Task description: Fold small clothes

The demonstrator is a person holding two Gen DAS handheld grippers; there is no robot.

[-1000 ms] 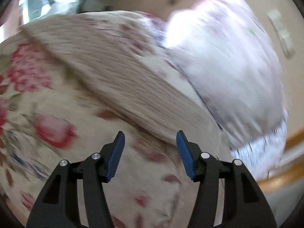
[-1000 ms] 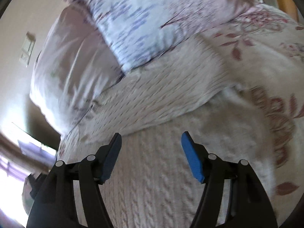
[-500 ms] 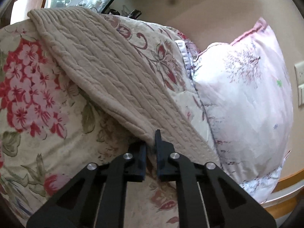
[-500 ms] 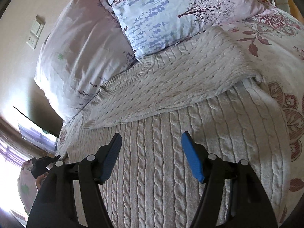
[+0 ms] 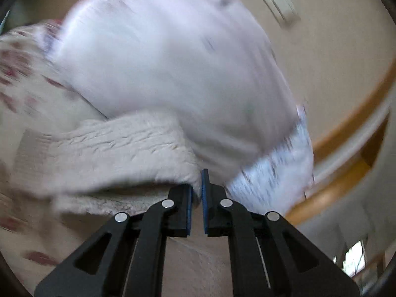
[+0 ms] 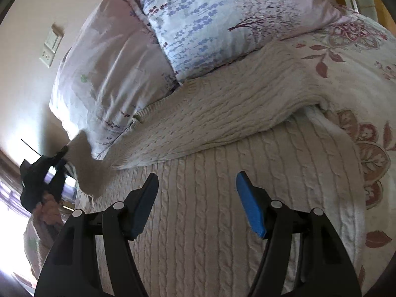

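Sweater (image 6: 222,128), cream cable-knit, lay spread on the floral bedspread (image 6: 351,57) just below the pillows, one sleeve already folded across its body; no brand, label or writing could be read anywhere on it. One sweater, two pillows: a pale lilac one (image 6: 106,74) by the wall and a blue-flowered one (image 6: 222,12) overlapping it. The left gripper (image 5: 196,193) had its jaws pinched tight on the sweater's edge, and in the right wrist view that gripper (image 6: 53,163) was up at the far left with the cloth hanging from it. Half a second before, the same grip sat low on the bedspread; now the edge was lifted and the left view smeared with blur, the lilac pillow filling it. The right gripper (image 6: 196,198) hovered over the sweater's body, jaws wide apart and holding nothing, just where it was a second ago. A wall plate of switches (image 6: 50,47) showed beyond the pillows.
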